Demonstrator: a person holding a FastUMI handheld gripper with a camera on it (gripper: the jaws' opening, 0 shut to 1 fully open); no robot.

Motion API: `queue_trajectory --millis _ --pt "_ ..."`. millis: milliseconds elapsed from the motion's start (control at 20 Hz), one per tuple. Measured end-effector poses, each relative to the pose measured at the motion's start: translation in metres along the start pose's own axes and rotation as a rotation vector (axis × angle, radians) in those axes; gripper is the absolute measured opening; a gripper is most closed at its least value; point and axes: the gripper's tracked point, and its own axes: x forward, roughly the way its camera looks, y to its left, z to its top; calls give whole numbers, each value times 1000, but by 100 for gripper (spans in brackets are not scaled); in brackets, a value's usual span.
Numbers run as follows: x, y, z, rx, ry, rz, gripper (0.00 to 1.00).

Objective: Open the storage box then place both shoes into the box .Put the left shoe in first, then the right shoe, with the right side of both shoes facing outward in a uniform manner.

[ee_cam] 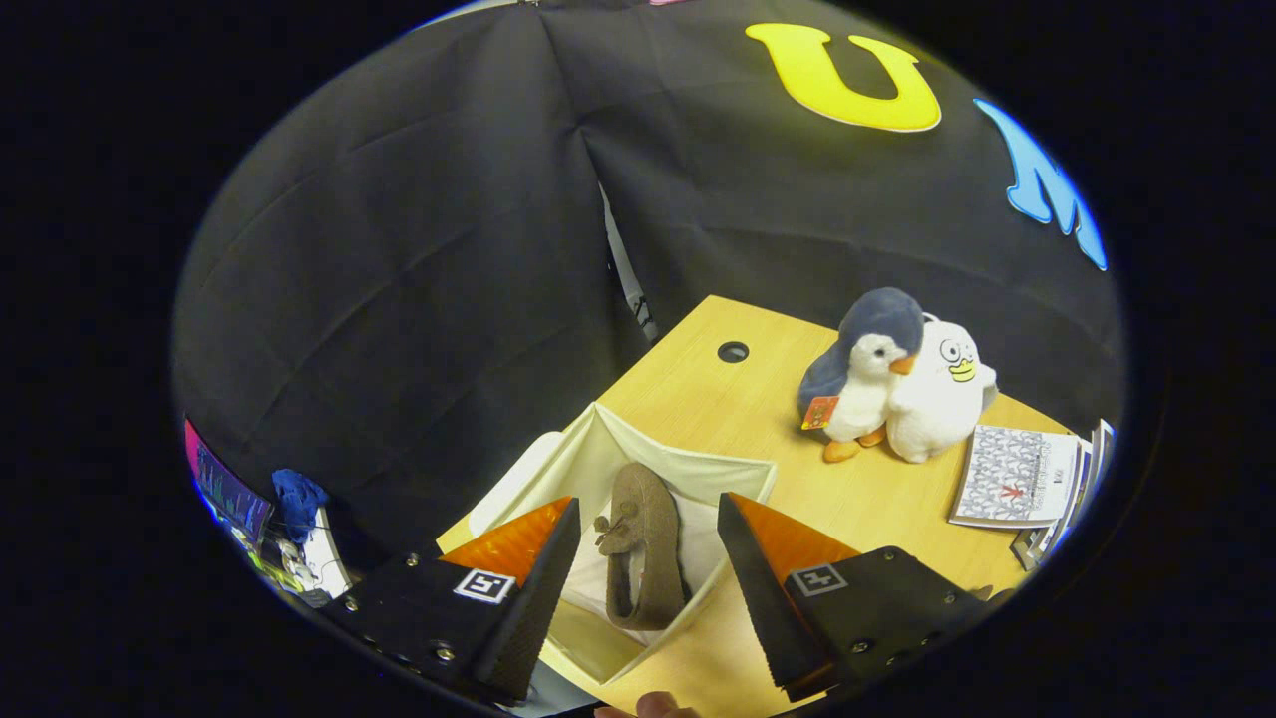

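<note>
Open box (638, 454) on desk (698, 389), one shoe (643, 543) inside on its side beyond the wide, empty gripper (648, 558); box's near corner hidden by fingers, second shoe's whereabouts impossible to tell.

Gripper (648, 558) seen from its own camera; two wedge-shaped fingers (543, 588) tapering to narrow tips, inner faces rough and finely ridged; each finger bolts to a flat dark mounting block (877, 608); small round screws (444, 653) dot both blocks, several along the outer edges; one square black-and-white fiducial tag (485, 585) on each block near the finger root; jaws stand apart with a wide gap; a fingertip (653, 706) of the person's hand peeks in below, bare, no sleeve visible.
</note>
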Motion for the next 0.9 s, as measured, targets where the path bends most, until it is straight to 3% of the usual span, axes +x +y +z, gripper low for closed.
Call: queue_trajectory --millis 400,900 --pt "-85 -80 3 68 -123 -86 85" --pt "-169 -231 -72 224 -169 -284 85"
